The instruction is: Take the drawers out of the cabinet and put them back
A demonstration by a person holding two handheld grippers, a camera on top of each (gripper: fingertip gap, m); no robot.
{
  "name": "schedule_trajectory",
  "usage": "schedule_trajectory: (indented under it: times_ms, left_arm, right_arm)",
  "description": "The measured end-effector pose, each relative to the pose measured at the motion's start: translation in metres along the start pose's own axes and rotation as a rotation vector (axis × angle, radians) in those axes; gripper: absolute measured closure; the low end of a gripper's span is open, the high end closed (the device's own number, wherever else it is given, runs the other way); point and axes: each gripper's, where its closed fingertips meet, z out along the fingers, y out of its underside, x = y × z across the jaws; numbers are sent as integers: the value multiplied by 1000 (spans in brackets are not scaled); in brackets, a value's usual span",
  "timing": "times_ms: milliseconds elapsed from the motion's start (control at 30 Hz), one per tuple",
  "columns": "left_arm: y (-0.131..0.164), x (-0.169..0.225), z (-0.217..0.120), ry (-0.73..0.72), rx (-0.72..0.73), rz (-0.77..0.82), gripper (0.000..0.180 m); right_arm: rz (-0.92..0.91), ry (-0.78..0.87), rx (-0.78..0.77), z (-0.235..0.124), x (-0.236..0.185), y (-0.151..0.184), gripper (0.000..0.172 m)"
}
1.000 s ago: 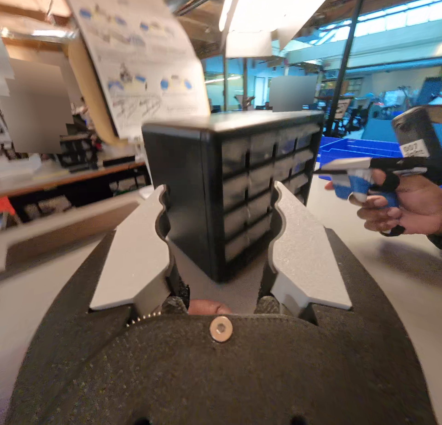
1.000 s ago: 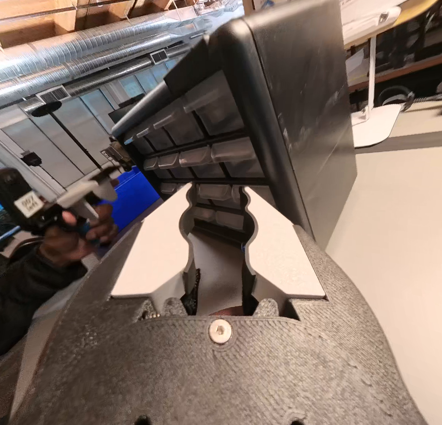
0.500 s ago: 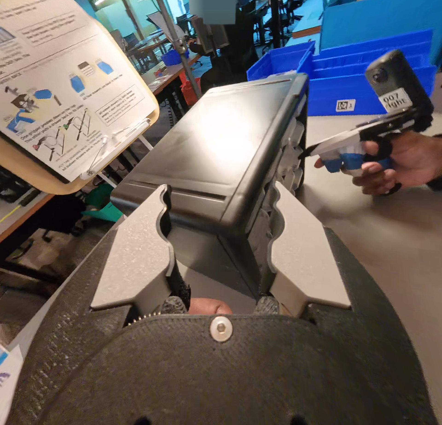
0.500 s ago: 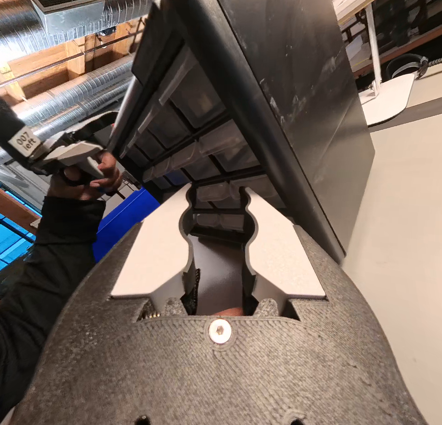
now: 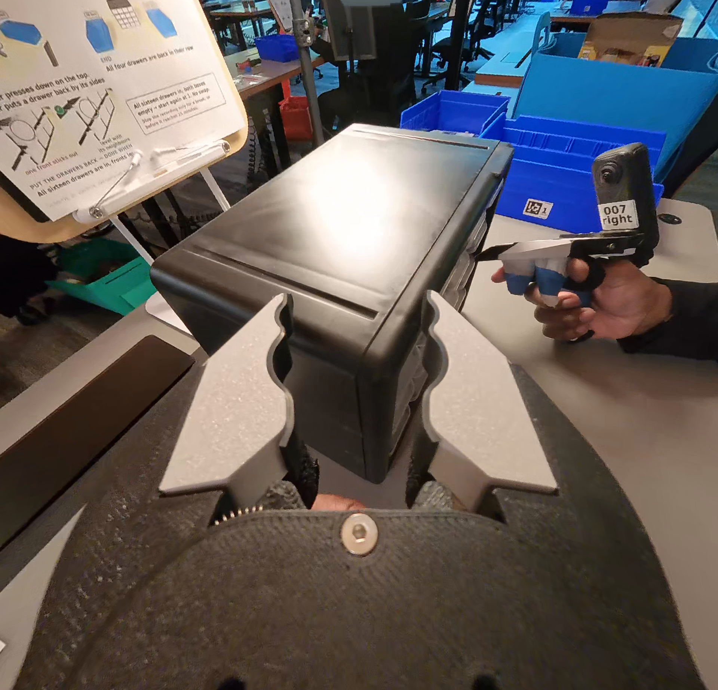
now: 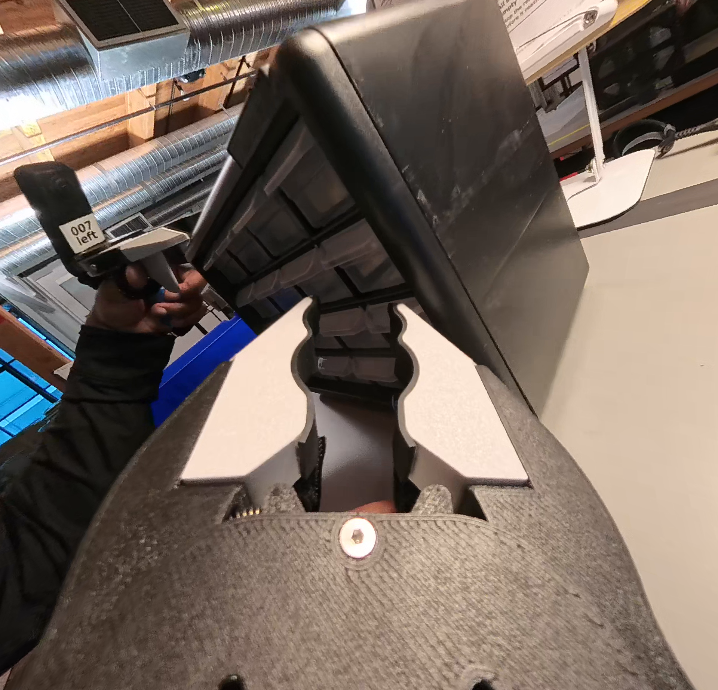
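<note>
Left gripper (image 5: 357,302) rose above the cabinet (image 5: 349,220); only the right view shows drawers (image 6: 342,321).

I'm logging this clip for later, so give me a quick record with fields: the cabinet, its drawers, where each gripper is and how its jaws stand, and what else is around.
cabinet: black cabinet, standing on the grey table
drawers: translucent drawers seated in the front; none seen out
left gripper: left gripper above the cabinet's near top corner, jaws open, holding nothing
right gripper: right gripper low at the drawer front, jaws open, nothing pressed between them
surroundings: blue bins behind the cabinet; instruction sheet on a stand to its left
</note>
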Motion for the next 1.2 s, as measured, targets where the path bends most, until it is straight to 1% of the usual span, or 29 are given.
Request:
schedule_trajectory:
  times_ms: [167, 400, 500, 567, 700, 767, 900, 1000, 1067, 1200]
  left_arm:
    - [1, 0, 0, 1, -3, -25, 112]
    - [2, 0, 0, -5, -19, -25, 112]
    - [1, 0, 0, -6, -23, -26, 112]
    - [1, 0, 0, -7, -22, -26, 112]
    - [1, 0, 0, -6, -22, -24, 112]
    - [1, 0, 1, -7, -22, -24, 112]
    - [1, 0, 1, -9, -26, -22, 112]
    - [1, 0, 1, -10, -26, -23, 112]
    - [1, 0, 1, -13, -28, -21, 112]
    - [1, 0, 0, -19, -30, -20, 113]
  right_arm:
    - [-25, 0, -17, 2, 1, 6, 134]
    - [17, -34, 50, 6, -2, -2, 133]
    - [52, -55, 84, 8, -6, -7, 132]
    - [83, -31, 94, 10, -3, -7, 133]
    - [215, -34, 154, 14, -1, -12, 134]
    - [244, -38, 177, 16, -3, -14, 134]
    - [305, -43, 211, 20, -5, -15, 142]
    - [318, -21, 246, 18, -1, -18, 155]
    - [303, -37, 257, 17, -4, -20, 164]
    - [326, -57, 266, 8, -12, -17, 165]
